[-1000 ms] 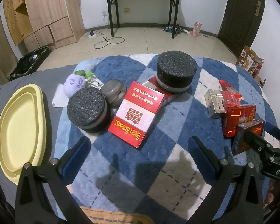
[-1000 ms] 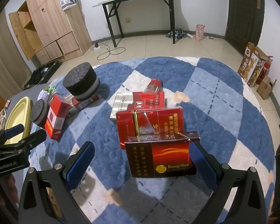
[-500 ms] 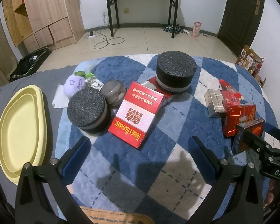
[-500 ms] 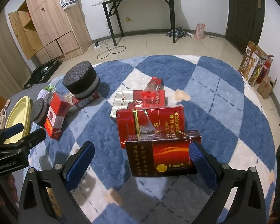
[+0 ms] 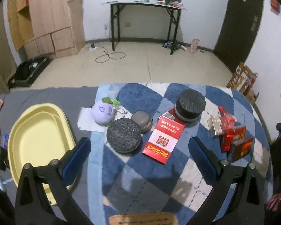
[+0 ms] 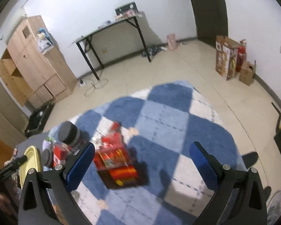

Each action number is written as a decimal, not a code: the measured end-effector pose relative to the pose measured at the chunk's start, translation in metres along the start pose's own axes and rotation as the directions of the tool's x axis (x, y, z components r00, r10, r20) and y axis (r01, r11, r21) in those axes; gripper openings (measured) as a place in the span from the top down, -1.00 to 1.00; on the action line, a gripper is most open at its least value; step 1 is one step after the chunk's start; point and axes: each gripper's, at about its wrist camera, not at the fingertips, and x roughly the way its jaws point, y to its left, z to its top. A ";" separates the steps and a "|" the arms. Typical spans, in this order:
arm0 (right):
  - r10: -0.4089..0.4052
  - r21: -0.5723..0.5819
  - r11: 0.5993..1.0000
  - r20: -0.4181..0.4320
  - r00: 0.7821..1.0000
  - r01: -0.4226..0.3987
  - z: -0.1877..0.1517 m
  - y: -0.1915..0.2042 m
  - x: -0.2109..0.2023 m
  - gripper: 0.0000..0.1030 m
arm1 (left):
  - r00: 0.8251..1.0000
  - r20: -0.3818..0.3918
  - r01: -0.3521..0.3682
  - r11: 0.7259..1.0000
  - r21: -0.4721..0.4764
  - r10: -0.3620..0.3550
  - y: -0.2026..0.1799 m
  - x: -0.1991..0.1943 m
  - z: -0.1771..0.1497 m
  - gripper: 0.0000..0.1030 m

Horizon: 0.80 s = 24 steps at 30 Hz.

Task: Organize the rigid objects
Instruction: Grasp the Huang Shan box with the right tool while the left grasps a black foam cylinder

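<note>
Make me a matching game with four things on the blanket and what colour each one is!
Things:
1. tray
2. plush toy
3. Double Happiness box
4. nearer foam disc

Colours:
A. black
B. red
C. yellow
D. purple

Pairs: 1-C, 2-D, 3-B, 4-A

Tray (image 5: 37,131) left of discs (image 5: 124,137), boxes (image 5: 234,140) rightmost.
</note>
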 end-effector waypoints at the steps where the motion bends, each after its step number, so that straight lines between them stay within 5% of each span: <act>1: 0.000 0.004 1.000 -0.023 1.000 0.000 -0.006 0.000 0.002 -0.99 | 1.000 0.016 0.016 1.000 0.005 -0.016 -0.003 0.001 -0.004 -1.00; 10: -0.035 -0.245 0.969 -0.209 0.977 -0.018 -0.070 0.072 0.059 -0.99 | 0.995 -0.035 0.097 0.986 0.134 -0.093 -0.054 0.059 -0.022 -1.00; 17: -0.073 -0.228 0.974 -0.279 0.958 0.008 -0.071 0.075 0.077 -0.99 | 0.993 -0.105 0.083 0.968 0.239 -0.059 -0.062 0.099 -0.018 -1.00; 24: -0.137 -0.244 0.967 -0.262 0.955 0.072 -0.068 0.080 0.111 -0.99 | 0.992 -0.120 0.070 0.949 0.306 -0.035 -0.062 0.115 -0.017 -1.00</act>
